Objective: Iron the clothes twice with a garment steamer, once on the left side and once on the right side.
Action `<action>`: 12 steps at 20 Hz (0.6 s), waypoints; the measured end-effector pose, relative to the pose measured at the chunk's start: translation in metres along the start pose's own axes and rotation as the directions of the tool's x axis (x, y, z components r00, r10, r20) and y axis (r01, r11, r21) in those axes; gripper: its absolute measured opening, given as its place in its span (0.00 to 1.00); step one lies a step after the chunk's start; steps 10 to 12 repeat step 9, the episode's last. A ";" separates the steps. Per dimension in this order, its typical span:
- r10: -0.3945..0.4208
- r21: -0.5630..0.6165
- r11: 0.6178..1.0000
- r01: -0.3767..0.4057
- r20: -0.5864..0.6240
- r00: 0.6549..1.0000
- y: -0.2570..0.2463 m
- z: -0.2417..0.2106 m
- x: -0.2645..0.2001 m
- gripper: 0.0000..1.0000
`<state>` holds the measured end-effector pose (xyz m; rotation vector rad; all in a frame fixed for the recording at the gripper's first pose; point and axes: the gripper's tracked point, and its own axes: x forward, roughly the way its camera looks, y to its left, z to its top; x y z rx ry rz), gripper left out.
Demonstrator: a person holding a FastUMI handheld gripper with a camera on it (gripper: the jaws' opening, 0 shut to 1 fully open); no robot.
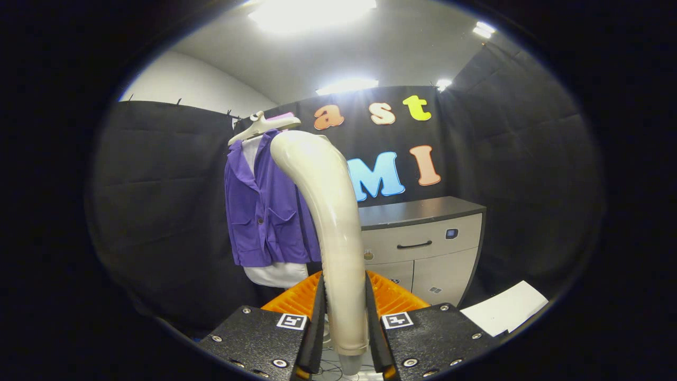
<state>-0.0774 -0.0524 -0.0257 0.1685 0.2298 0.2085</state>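
While the gripper (pixel 345 312) clamps both fingers on the steamer (pixel 330 211) handle, the purple shirt (pixel 264 211) hangs beyond on its hanger (pixel 262 127); recommend advancing squarely, nozzle held flat against 1 side, stroking downward slowly

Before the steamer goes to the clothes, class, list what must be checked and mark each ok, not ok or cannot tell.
1. Claw shut on the garment steamer, both fingers pressing its handle: ok.
2. Purple shirt hanging on its hanger: ok.
3. Steamer head touching the shirt: cannot tell.
4. Steam coming out: cannot tell.
5. Hose below the handle free of snags: cannot tell.
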 end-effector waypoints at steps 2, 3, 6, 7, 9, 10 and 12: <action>-0.008 0.003 1.000 0.008 -0.006 1.000 -0.002 -0.001 0.004 0.37; -0.009 0.007 1.000 0.009 -0.006 1.000 -0.001 -0.002 0.005 0.37; -0.011 0.002 1.000 0.011 0.000 1.000 0.004 0.001 0.008 0.37; -0.007 -0.001 1.000 0.007 0.003 1.000 0.005 0.003 0.007 0.37; -0.003 -0.008 1.000 0.003 0.006 1.000 0.009 0.006 0.008 0.37; -0.003 -0.008 1.000 0.003 0.006 1.000 0.009 0.006 0.008 0.37; -0.003 -0.008 1.000 0.003 0.006 1.000 0.009 0.006 0.008 0.37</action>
